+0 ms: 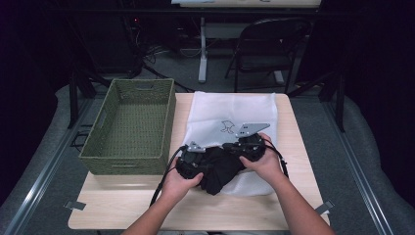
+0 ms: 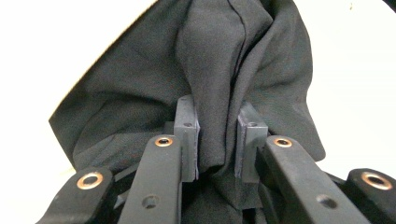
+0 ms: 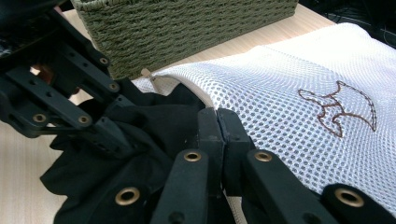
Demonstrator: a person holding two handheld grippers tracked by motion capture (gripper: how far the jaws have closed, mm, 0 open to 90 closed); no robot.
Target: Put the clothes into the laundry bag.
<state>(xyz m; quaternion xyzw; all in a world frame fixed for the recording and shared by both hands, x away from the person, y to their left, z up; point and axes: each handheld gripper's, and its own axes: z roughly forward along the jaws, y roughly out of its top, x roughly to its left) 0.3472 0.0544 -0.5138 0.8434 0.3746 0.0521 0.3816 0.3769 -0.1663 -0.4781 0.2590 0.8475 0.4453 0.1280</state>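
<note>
A black garment [image 1: 220, 171] lies bunched at the near, open end of a white mesh bag [image 1: 230, 110] that has a small embroidered figure on it. My left gripper [image 1: 203, 161] is shut on a fold of the garment [image 2: 140, 93]; the cloth is squeezed between the two pads [image 2: 187, 135]. My right gripper [image 1: 232, 151] is shut on the rim of the mesh bag [image 3: 289, 93], its jaws pressed together at the hem above the black cloth [image 3: 116, 163]. The left gripper [image 3: 100, 126] shows close by in the right gripper view, its tip buried in the garment.
A green woven basket [image 1: 125, 164] stands on the left half of the wooden table [image 1: 147, 205], right beside the bag; its wall [image 3: 187, 28] is just behind the grippers. A folding chair [image 1: 264, 49] and a table leg stand beyond the far edge.
</note>
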